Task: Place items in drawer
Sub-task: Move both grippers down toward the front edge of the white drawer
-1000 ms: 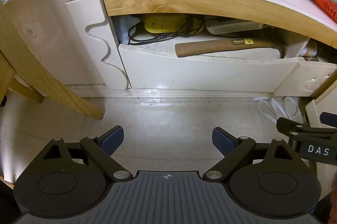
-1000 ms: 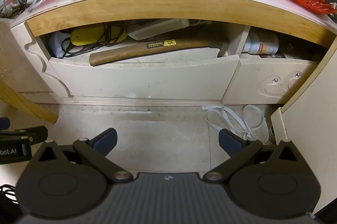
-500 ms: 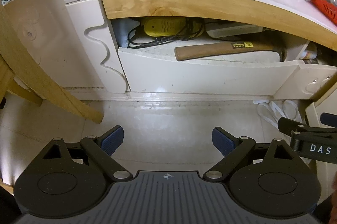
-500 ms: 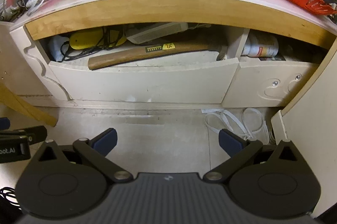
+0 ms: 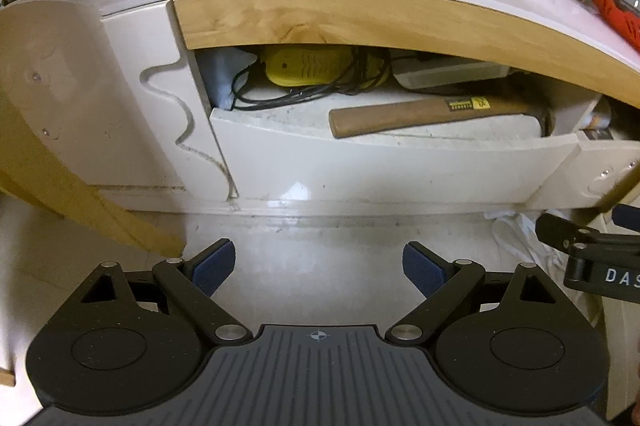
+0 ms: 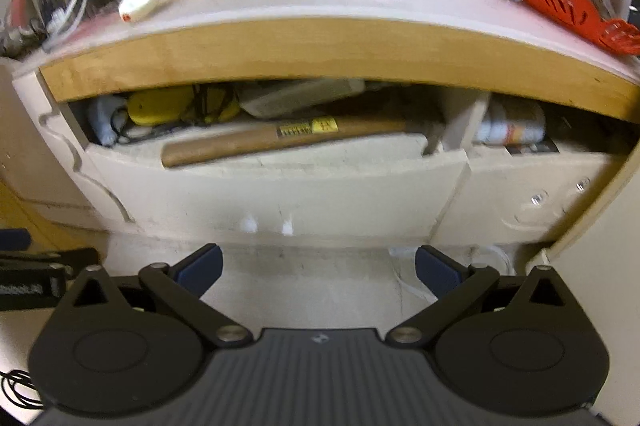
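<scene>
From my left camera, my left gripper [image 5: 318,268] has its two blue pads wide apart, and nothing is between them. It hangs over the pale floor, in front of the drawer [image 5: 392,161]. The drawer is cream and pulled out under a wood edge. A hammer [image 5: 436,115] lies flat inside it, near the front wall. It has a long brown wood handle with a yellow sticker. The handle runs side to side. Its butt end points left and the head end points right, tucked in the dark corner. Behind it sit a yellow thing [image 5: 308,65] with black cords and a grey box [image 5: 448,73]. My right gripper [image 5: 588,250] peeks in at the right edge.

From my right camera, which is a bit blurry, my right gripper [image 6: 318,266] is also spread wide and holds nothing. The hammer [image 6: 280,139] lies in the same drawer [image 6: 276,189]. Its butt points left and a little toward me, and its head points right. A bottle [image 6: 512,127] lies in the next slot to the right.
</scene>
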A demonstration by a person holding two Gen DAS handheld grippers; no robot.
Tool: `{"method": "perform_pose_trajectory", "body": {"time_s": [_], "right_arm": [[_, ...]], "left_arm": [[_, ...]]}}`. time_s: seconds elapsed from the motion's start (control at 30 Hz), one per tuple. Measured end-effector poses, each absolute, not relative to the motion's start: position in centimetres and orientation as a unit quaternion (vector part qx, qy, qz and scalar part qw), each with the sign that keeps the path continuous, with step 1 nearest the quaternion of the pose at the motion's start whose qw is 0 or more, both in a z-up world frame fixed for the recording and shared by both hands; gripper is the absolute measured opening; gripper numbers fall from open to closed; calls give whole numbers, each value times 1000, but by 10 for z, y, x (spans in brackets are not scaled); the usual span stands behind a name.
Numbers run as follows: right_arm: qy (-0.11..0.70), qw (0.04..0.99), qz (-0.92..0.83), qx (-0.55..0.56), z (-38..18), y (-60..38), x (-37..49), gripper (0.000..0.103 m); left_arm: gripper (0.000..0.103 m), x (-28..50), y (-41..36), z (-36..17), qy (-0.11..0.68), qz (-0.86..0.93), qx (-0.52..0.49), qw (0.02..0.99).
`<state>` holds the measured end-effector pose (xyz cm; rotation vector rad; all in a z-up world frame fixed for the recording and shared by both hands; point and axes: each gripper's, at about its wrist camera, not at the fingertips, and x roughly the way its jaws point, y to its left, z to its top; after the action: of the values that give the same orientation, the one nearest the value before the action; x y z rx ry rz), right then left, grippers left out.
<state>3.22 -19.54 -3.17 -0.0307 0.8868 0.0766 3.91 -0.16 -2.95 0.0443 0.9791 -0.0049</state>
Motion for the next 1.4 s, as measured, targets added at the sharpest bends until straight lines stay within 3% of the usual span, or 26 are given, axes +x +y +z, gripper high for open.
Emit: {"method": "perform_pose_trajectory", "body": {"time_s": [0.23,1.4], "right_arm": [[399,915,54,-19,-39,-194,47,103],[425,903,46,-48,-110,-215,137,103]], "left_arm": [[92,58,1,-48,460,12,19,887],[92,144,27,-108,415,-20,20,909]]}}
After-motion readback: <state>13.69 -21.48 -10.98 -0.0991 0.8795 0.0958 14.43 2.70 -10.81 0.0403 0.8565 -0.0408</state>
